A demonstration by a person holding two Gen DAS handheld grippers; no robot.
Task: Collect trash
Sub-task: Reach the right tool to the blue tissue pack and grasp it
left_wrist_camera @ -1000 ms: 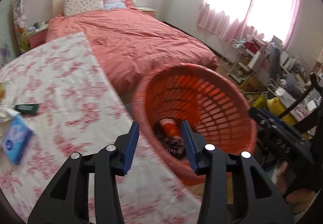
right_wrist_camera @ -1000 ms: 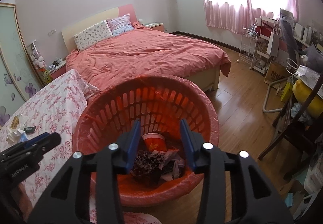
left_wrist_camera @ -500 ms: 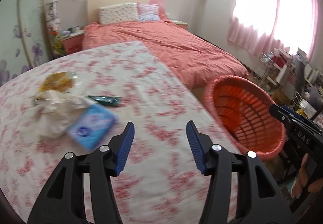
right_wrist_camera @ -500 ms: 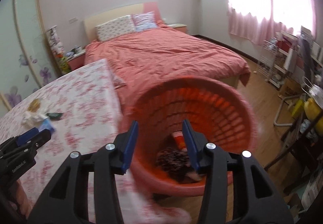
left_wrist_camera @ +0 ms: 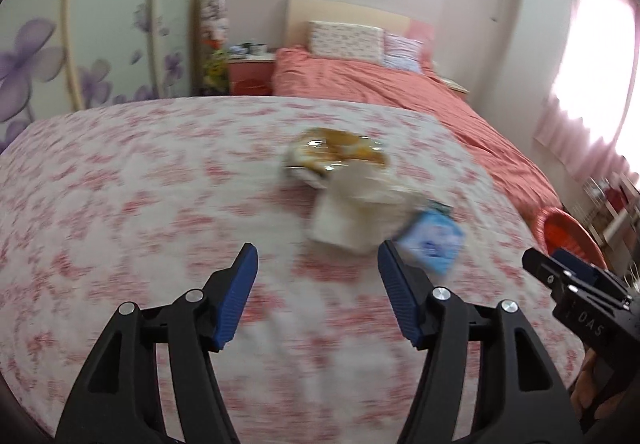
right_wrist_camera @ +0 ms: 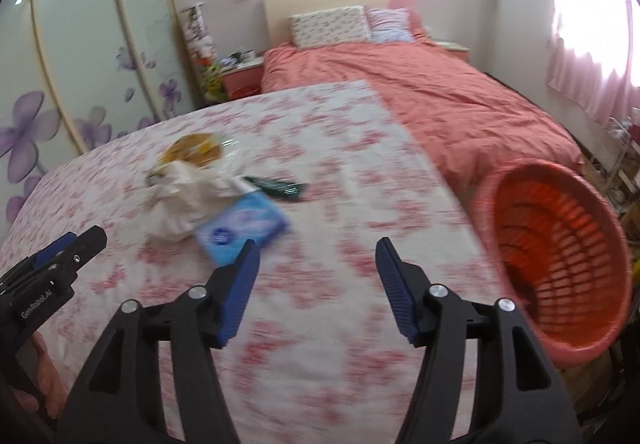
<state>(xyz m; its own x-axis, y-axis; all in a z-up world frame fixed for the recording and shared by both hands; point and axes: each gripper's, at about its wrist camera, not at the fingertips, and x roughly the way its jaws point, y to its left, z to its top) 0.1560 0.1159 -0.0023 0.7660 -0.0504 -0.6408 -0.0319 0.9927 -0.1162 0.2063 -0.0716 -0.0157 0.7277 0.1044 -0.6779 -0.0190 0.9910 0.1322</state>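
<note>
Green packet (right_wrist_camera: 280, 188) in rt view only

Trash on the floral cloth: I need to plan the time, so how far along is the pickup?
Nothing in hand: left gripper and right gripper are opening, empty. Left: crumpled wrapper, blue packet, dark green packet, food wrapper. The orange basket stands waiting.

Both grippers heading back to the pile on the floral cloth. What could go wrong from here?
1. The crumpled white bag, blue packet and dark wrapper overlap, so a pinch may drag neighbours along.
2. The left gripper and right gripper, both opening and empty, converge on one pile and may collide.
3. The orange basket is tilted beside the table edge; drops could miss.
</note>
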